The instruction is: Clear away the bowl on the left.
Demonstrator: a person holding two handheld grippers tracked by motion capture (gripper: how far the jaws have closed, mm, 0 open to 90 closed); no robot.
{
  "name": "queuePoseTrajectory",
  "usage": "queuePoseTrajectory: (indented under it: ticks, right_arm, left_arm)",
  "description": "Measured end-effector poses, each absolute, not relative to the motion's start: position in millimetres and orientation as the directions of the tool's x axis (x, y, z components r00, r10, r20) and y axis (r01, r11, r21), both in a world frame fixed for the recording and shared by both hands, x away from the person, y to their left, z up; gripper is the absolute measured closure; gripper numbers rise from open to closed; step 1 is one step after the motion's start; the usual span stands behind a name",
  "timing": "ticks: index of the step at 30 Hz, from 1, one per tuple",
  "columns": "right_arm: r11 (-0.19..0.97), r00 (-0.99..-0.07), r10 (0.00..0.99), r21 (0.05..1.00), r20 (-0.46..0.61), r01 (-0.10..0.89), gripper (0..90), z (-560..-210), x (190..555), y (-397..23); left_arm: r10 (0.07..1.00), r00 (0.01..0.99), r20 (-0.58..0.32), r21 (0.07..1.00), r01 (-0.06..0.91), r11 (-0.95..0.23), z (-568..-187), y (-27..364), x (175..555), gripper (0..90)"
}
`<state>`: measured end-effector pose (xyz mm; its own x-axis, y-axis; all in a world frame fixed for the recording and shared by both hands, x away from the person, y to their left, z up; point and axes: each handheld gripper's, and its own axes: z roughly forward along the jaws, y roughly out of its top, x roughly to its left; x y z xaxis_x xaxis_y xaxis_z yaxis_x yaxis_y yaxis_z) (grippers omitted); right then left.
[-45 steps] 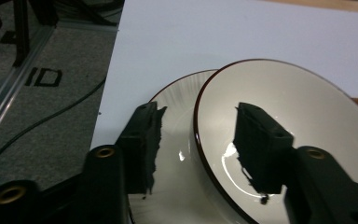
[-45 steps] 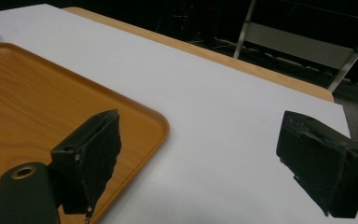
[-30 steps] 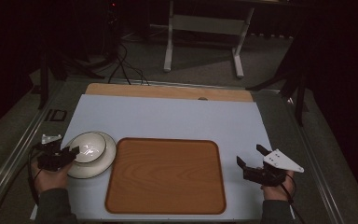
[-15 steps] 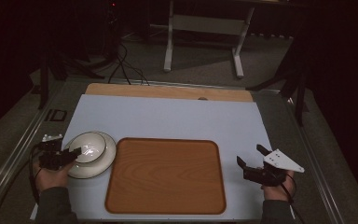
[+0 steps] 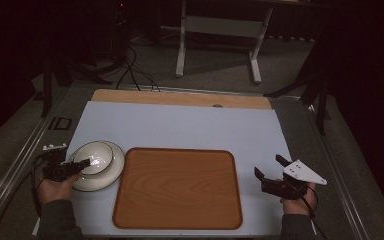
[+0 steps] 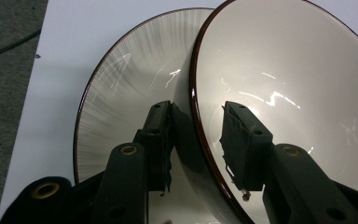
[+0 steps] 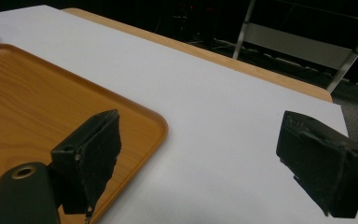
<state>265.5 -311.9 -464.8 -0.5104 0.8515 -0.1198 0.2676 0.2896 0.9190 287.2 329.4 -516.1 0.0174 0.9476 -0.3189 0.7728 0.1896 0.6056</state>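
White glazed bowl (image 6: 284,84) with a brown rim sits on its plate (image 6: 121,79), wall between the left gripper (image 6: 198,140) fingers, which have just been closing; right gripper (image 5: 272,172) fingers gape, released.

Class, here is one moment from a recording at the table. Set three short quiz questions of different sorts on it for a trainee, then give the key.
1. True or false: the bowl sits on the wooden tray.
2. Which part of the bowl does the left gripper straddle? A) its rim, one jaw inside and one outside B) its base C) nothing
3. Fill in: the right gripper hovers with its jaws ____ to the right of the tray.

Key
1. False: it rests on a plate on the white table, left of the tray.
2. A. Whether the pads press on the wall is unclear.
3. Open, with nothing between them.
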Motion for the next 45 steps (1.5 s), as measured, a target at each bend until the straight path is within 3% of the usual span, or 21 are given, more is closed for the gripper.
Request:
queuePoseTrajectory:
  ticks: [29,38,45]
  right_arm:
    - [0.291,-0.511,0.851,0.917,-0.118,0.272,13.6,-465,266,-312]
    - [0.283,-0.511,0.852,0.920,-0.112,0.270,13.7,-464,266,-313]
    - [0.282,-0.511,0.852,0.921,-0.113,0.268,13.6,-464,266,-313]
  left_arm:
    - [0.906,-0.008,-0.422,0.576,0.770,0.275,-514,330,281,81.1]
    - [0.902,-0.030,-0.431,0.575,0.761,0.300,-513,333,279,81.3]
    - [0.872,-0.006,-0.489,0.598,0.726,0.340,-506,340,276,81.3]
